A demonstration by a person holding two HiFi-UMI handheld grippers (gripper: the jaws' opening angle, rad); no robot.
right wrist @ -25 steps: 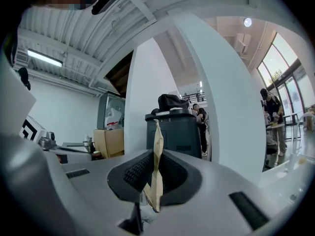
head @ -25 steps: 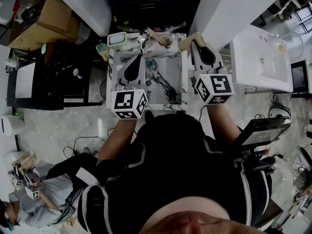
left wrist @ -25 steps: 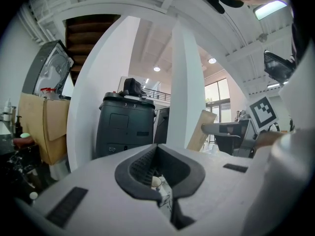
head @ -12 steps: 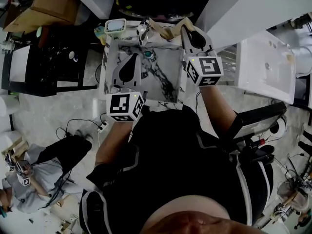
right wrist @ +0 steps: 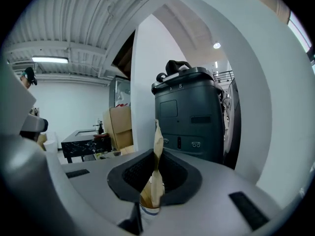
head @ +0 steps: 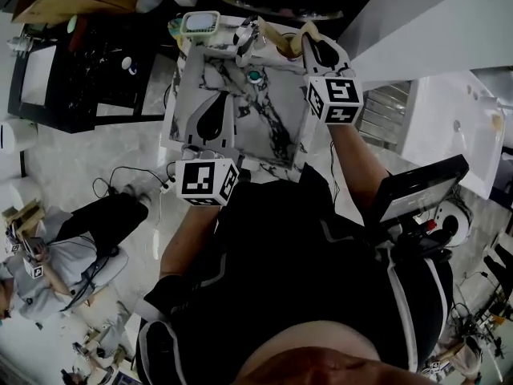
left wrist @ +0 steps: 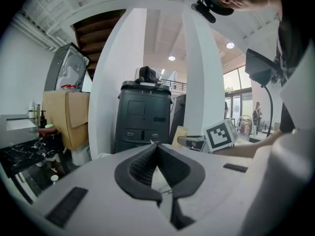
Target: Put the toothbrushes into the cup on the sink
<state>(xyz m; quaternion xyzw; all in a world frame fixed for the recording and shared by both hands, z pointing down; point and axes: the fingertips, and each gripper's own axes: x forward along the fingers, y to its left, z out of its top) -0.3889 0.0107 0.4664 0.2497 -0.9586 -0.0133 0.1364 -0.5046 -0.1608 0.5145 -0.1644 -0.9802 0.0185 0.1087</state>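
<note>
The marble sink lies in the head view's upper middle. My right gripper is at its back right corner, shut on a toothbrush in a tan paper wrapper that sticks out leftward along the back rim. In the right gripper view the wrapper stands pinched between the dark pads. My left gripper hovers over the basin's left side, shut and empty; its tips meet with nothing between them. I cannot make out the cup behind the wrapper.
A faucet and a white box with a green top stand on the sink's back rim. A teal drain marks the basin. A black table stands left, a white basin right. A person sits at lower left.
My right gripper has carried the wrapped toothbrush from beside the sink's right rim to its back right corner. The left gripper has sunk a little over the basin.
</note>
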